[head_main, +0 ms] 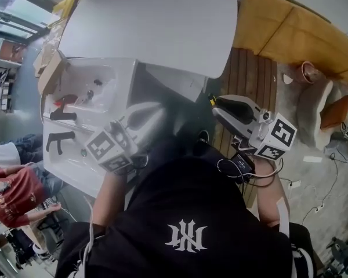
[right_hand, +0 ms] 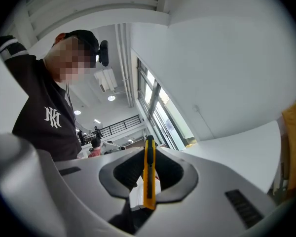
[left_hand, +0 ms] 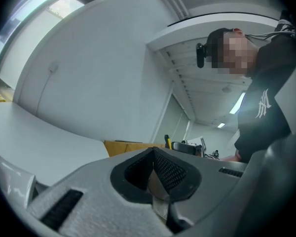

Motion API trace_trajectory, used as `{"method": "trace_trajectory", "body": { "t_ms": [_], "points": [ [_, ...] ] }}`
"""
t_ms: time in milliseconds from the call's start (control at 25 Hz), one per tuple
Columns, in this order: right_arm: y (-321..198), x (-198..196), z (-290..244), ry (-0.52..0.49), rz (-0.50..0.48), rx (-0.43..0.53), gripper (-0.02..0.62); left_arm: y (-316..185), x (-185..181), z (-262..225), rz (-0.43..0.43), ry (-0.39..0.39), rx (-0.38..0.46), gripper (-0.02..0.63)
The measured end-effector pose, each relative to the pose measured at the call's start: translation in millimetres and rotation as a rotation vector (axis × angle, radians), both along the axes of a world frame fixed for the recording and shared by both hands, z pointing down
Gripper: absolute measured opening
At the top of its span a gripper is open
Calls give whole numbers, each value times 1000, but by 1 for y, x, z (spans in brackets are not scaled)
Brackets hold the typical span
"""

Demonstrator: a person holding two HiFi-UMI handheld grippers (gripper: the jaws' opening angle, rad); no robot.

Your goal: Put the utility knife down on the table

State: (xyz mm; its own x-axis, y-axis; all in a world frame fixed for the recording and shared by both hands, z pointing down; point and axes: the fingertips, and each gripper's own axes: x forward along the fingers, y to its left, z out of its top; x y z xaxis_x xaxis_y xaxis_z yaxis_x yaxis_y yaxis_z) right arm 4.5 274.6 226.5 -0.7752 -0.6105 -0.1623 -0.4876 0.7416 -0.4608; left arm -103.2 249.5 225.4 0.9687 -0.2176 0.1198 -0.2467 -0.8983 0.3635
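Note:
A yellow utility knife stands upright between the jaws of my right gripper, which is shut on it. In the head view only its yellow tip shows, at the front of the right gripper, just below the near right corner of the white table. My left gripper is held in front of my chest, blurred. Its jaws are shut with nothing in them. From the left gripper view the right gripper shows across from it, with the knife sticking up.
A white unit with black tools on it stands at the left below the table. Brown wooden slats and ochre boards lie to the right. Cables trail on the floor. A person in red is at the lower left.

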Motion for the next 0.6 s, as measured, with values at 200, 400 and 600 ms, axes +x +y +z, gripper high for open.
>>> {"method": "trace_trajectory", "body": {
  "t_ms": [200, 400, 600],
  "points": [
    [-38, 18, 10, -29, -2, -26, 57, -40, 12, 9, -27, -28, -14, 6],
    [-87, 25, 21, 5, 16, -50, 57, -91, 14, 27, -21, 1, -38, 6],
    [-144, 34, 16, 14, 93, -86, 57, -156, 20, 31, 9, 57, -60, 6]
  ]
}}
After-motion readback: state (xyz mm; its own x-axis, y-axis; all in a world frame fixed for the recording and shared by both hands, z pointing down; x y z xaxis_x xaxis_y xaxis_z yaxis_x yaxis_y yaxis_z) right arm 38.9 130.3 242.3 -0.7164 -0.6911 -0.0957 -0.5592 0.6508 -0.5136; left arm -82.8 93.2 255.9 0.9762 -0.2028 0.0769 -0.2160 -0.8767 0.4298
